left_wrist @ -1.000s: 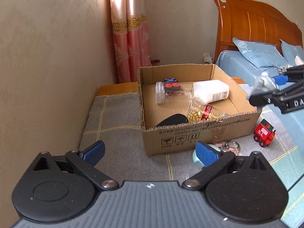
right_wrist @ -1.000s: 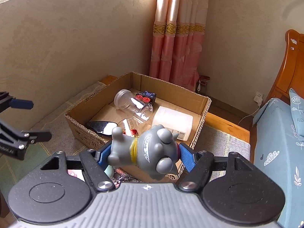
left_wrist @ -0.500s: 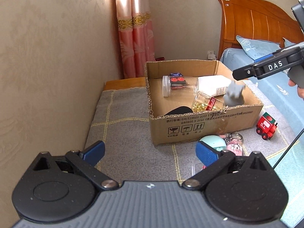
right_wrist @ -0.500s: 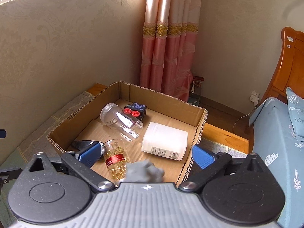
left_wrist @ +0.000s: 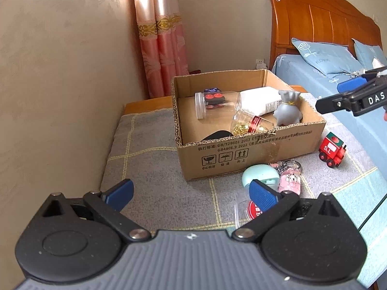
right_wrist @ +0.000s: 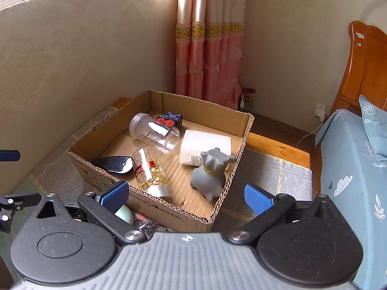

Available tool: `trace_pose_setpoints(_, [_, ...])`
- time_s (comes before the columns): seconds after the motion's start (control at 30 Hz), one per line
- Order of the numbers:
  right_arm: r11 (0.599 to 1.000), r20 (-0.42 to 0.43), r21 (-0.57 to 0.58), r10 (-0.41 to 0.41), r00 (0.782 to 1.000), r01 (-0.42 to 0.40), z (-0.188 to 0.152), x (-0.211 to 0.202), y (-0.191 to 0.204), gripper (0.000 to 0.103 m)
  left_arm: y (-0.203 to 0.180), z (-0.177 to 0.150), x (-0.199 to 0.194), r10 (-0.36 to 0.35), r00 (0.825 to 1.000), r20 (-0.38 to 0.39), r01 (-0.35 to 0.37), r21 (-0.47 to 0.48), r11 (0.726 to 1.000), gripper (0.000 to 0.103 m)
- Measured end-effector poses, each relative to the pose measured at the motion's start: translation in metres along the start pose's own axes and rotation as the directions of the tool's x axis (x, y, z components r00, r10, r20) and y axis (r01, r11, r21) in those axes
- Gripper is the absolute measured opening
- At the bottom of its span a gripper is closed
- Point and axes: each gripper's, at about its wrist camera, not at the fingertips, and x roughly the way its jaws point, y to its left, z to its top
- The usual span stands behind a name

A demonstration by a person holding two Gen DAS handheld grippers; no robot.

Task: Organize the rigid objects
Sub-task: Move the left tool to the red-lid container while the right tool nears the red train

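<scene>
A grey toy animal [right_wrist: 211,169] [left_wrist: 287,111] lies in the near right corner of the cardboard box [right_wrist: 154,207] [left_wrist: 241,154], free of any grip. My right gripper [right_wrist: 185,194] hangs open over the box's near edge with nothing between its fingers. In the box also lie a clear jar [right_wrist: 154,133], a bottle of gold capsules [right_wrist: 150,171], a white bottle [right_wrist: 205,145], a black block with red buttons [right_wrist: 169,119] and a black object [right_wrist: 115,165]. My left gripper [left_wrist: 191,194] stands open and empty above the grey mat, short of the box.
On the mat in front of the box lie a mint round case [left_wrist: 260,175], a pink keychain [left_wrist: 290,178], a red toy train [left_wrist: 332,148] and a clear packet with a red label [left_wrist: 249,211]. A wall runs along the left; a blue-sheeted bed [left_wrist: 338,77] stands right.
My right gripper opened and let go of the grey toy, which dropped into the box's corner. The right gripper drew back from over the box. The left gripper stayed put.
</scene>
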Motion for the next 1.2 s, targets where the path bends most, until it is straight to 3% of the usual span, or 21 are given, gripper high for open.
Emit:
trace_pose_setpoints(0.53, [0.996,-0.067,0.083,0.017,0.998,-0.011,-0.071,0.011,-0.017,0.103,-0.002,-0.027,0.004,-0.016,0.997,-0.074,0.015,-0.012,1.0,0.101])
trace_pose_setpoints(0.87, [0.991,-0.068,0.119,0.069,0.995,-0.061,-0.066,0.041,-0.026,0.103,-0.004,-0.033,0.009,-0.016,0.995,-0.101,0.014,-0.018,1.0,0.101])
trace_pose_setpoints(1.2, [0.985,-0.083,0.056,0.17,0.982,-0.166,-0.068,0.028,0.004,0.103,-0.003,-0.033,0.008,-0.022,0.995,-0.098,0.02,-0.021,1.0,0.101])
